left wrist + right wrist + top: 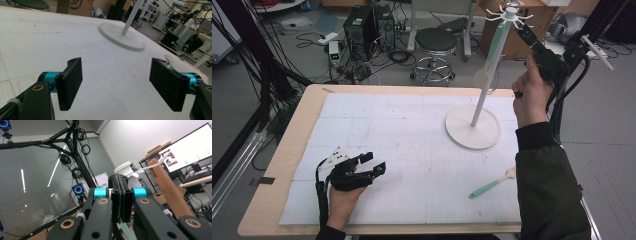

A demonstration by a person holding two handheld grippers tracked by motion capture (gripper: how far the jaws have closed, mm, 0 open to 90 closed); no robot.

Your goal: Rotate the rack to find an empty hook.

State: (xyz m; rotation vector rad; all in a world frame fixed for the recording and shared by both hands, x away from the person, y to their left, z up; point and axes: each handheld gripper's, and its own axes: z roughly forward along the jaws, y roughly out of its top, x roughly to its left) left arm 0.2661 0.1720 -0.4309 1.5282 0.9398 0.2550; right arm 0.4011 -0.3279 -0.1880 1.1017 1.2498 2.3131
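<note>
I am at the hanging step. My right gripper (523, 29) is raised above the far right corner of the table (272, 200), up at the hooked crown of the tall white stand with a round base (473, 127). Its jaws are pressed together, apparently on the top end of the pale green spatula with a cream head (492, 55), which hangs down along the stand's pole. In the right gripper view the pads meet with no gap, and a wooden handle tip (166, 187) rises just beside them near a white hook; whether the loop is already seated on a hook I cannot tell.

My left gripper (371, 163) rests low near the front left of the table, jaws spread wide with nothing between them.

A second green-handled spatula with a pale head (492, 184) lies flat near the front right edge, well apart from the stand's base.

Next, I judge, I must settle this utensil on a hook, release, then fetch the lying one.
</note>
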